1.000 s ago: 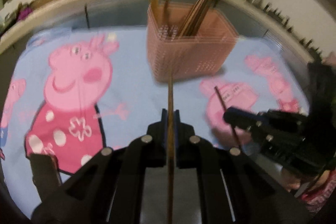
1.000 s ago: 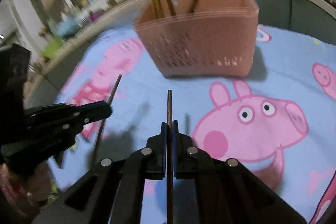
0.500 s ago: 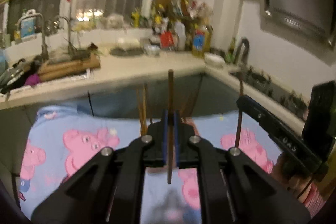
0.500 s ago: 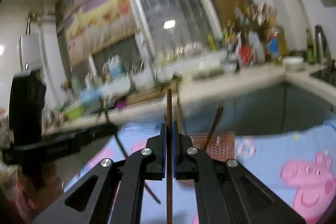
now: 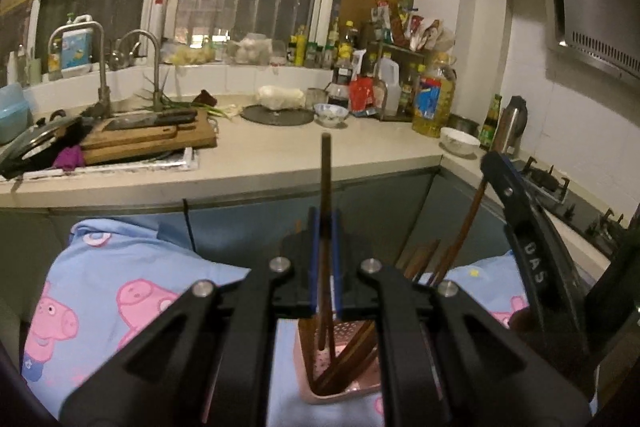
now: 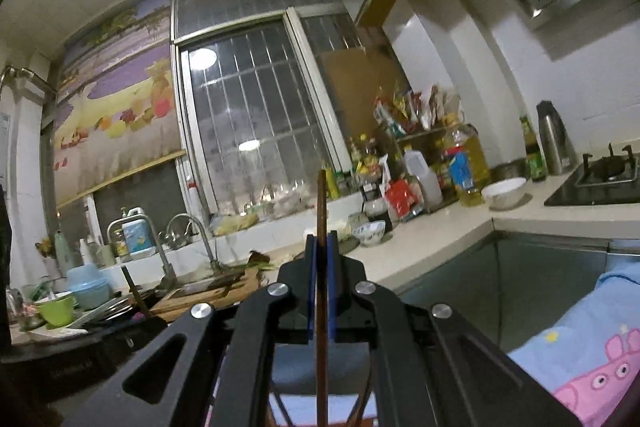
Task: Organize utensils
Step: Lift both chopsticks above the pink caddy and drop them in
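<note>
My left gripper [image 5: 326, 227] is shut on a dark chopstick [image 5: 326, 167] that stands upright between its blue pads. Its lower end hangs over the pink basket [image 5: 340, 391], which holds several brown chopsticks and stands on the blue pig-print cloth [image 5: 120, 287]. At the right of the left wrist view, my right gripper [image 5: 494, 167] comes in with a brown chopstick [image 5: 468, 223]. In the right wrist view, the right gripper [image 6: 320, 247] is shut on that brown chopstick [image 6: 321, 203], held upright. The left gripper [image 6: 132, 327] shows dark at lower left.
Behind the cloth runs a pale countertop [image 5: 300, 151] with cutting boards [image 5: 152, 139], sink taps [image 5: 152, 67], bowls, an oil bottle [image 5: 432, 99] and jars. A gas stove [image 6: 600, 179] and a kettle [image 6: 554, 139] stand at the right, under a range hood.
Both grippers have lifted off the cloth and tipped upward, each keeping its chopstick. The basket, earlier ahead of them, now lies low beneath the left gripper.
</note>
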`<state>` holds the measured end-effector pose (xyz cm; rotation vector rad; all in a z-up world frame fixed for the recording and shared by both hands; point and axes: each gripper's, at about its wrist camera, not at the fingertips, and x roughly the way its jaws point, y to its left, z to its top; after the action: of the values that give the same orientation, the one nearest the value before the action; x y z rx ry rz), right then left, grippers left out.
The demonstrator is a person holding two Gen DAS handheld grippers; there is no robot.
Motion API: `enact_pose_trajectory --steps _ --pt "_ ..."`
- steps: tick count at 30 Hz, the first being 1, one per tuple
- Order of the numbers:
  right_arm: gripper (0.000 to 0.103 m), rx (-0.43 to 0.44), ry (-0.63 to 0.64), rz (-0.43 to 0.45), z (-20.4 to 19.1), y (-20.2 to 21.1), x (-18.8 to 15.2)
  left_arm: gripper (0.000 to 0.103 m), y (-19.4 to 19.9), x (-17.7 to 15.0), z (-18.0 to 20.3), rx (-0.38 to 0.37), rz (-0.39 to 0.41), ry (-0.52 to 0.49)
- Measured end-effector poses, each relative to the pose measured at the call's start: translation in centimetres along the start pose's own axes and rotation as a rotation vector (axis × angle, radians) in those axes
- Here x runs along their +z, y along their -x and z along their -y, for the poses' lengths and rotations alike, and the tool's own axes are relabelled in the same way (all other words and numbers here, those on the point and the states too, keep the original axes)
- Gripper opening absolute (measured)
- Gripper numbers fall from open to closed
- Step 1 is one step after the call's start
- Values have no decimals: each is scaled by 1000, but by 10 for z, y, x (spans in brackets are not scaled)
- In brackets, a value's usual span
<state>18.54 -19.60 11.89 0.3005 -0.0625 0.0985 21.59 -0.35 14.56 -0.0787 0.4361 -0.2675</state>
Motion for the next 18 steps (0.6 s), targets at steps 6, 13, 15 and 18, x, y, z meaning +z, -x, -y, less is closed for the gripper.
enact_pose_trajectory --steps 6,13,15,18 --pt "0 39 21 -34 0 -11 -38 5 -19 -29 -1 -14 -87 -26" --pt "0 101 53 -274 0 -12 -85 6 -29 -65 -1 36 -221 -45" --pt "0 80 37 -290 2 5 -79 6 -12 -67 -6 40 -214 -5" --pt "13 71 24 -254 1 45 -66 7 21 -74 -5 65 -174 6"
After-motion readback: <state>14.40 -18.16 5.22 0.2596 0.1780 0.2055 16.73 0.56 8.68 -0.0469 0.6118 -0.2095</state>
